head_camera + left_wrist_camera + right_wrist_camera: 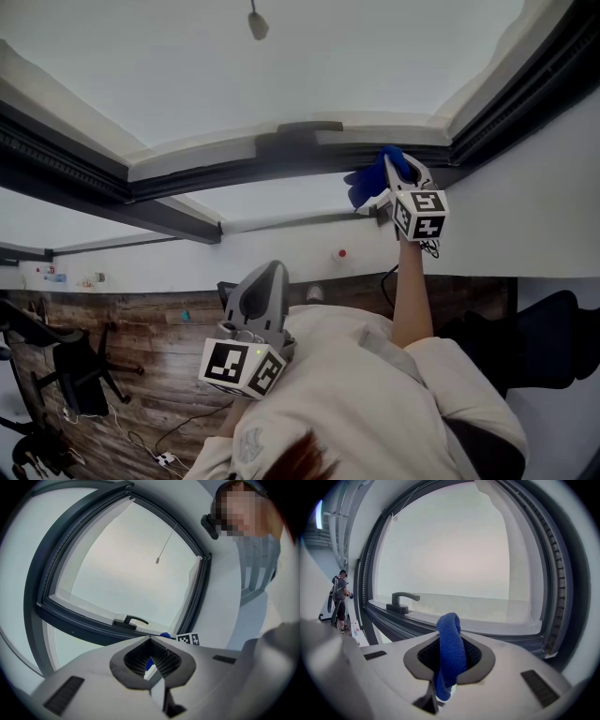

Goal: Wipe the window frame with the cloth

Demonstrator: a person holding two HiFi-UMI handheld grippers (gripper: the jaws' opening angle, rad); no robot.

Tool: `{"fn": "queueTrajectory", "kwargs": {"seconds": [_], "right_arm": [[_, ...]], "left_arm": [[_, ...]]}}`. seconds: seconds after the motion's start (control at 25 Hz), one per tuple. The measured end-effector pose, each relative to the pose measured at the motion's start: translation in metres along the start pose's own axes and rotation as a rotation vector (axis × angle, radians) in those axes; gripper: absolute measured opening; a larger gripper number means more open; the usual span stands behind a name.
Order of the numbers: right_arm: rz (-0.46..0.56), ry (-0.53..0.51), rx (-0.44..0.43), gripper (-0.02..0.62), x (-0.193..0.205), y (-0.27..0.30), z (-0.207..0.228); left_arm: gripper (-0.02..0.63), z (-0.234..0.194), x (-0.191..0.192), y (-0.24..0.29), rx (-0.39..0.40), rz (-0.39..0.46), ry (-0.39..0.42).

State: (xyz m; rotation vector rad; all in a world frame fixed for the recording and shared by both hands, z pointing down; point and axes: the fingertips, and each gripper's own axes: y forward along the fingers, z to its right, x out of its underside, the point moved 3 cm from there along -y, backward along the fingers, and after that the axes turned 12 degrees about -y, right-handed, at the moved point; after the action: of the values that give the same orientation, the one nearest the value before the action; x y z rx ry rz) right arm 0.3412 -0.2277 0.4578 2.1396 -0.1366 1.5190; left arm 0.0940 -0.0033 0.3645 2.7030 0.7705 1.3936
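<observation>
The blue cloth point(367, 183) is pinched in my right gripper point(398, 173), which is raised on an outstretched arm against the dark window frame point(234, 169), close to its right corner. In the right gripper view the cloth point(450, 648) stands up out of the shut jaws of my right gripper point(449, 667), with the frame's lower rail point(440, 625) and a dark window handle point(401, 601) just beyond. My left gripper point(267, 277) is held low near the person's chest, away from the window, jaws together and nothing in them. From the left gripper point(152, 665) I see the handle point(129, 620) and the cloth point(165, 635) far off.
A pull cord point(257, 23) hangs before the pane. White wall surrounds the frame, with a side rail point(555, 597) at the right. An office chair point(80, 375) stands on the wooden floor. Another person point(340, 599) stands far off at the left.
</observation>
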Motion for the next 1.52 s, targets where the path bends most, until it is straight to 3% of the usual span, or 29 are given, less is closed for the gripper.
{"fn": "queueTrajectory", "kwargs": {"seconds": [1.52], "right_arm": [[-0.022,0.031,0.099,0.054,0.014,-0.012,0.036]], "left_arm": [[0.006,-0.001,0.002,0.008,0.012,-0.024,-0.003]]}}
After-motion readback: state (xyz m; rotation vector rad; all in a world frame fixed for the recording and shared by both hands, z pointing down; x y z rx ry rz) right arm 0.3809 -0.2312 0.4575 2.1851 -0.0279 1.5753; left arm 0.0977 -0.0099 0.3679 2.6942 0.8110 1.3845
